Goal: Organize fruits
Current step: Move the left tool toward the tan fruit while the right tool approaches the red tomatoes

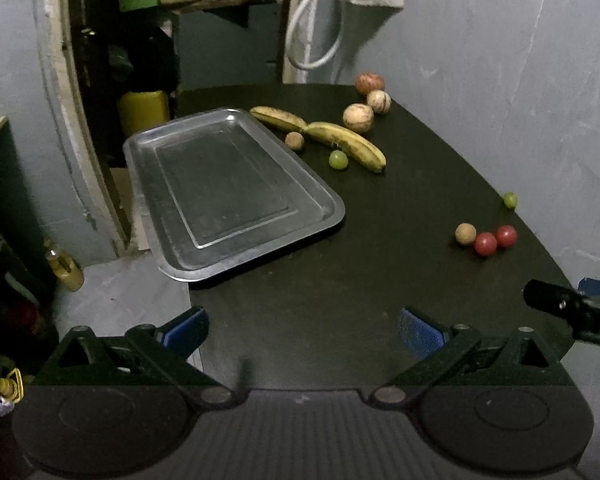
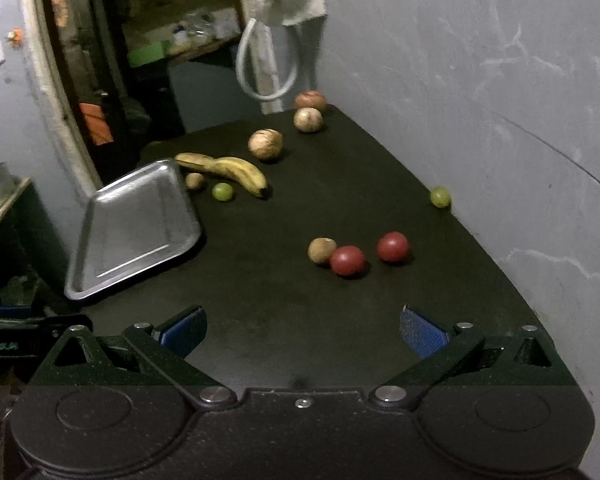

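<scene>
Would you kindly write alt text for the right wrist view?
An open right hand-held gripper hovers over a dark table scattered with fruit: two red fruits, two bananas and green grapes. An empty metal tray sits at the left.

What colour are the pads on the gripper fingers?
Blue. The pads show best in the right wrist view.

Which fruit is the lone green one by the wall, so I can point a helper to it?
Start at the black table and follow its right edge along the grey wall. The green grape sits alone there, beyond the two red fruits. The other green grape lies beside the banana, near the metal tray.
</scene>
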`<control>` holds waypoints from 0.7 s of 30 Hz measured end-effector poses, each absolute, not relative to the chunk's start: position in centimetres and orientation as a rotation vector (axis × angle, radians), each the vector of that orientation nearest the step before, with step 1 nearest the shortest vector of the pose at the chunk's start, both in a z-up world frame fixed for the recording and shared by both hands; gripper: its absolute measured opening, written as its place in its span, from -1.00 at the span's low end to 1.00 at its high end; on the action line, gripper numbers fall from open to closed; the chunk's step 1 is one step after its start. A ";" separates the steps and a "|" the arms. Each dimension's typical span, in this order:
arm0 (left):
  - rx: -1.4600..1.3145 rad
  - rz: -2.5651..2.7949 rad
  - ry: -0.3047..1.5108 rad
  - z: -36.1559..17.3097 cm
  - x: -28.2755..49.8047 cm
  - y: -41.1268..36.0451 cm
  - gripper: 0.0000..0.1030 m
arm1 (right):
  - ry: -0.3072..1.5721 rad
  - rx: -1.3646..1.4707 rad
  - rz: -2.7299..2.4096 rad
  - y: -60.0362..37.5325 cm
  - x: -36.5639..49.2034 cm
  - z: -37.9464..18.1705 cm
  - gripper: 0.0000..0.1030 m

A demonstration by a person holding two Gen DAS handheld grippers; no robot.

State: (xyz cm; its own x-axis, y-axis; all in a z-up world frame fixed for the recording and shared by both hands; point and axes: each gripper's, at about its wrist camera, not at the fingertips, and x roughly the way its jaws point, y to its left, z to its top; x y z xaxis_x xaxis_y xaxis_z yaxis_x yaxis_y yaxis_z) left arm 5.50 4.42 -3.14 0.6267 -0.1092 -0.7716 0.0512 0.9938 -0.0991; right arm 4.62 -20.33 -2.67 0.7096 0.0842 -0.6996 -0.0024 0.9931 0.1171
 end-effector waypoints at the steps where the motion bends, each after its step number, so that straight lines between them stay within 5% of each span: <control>1: -0.065 -0.105 0.896 -3.3 6.0 4.6 0.99 | 0.783 0.117 0.026 -20.3 4.9 -2.8 0.99; 21: 0.024 -0.407 0.963 -5.8 13.9 7.4 0.99 | 0.839 0.190 -0.300 -17.6 7.6 -4.0 0.99</control>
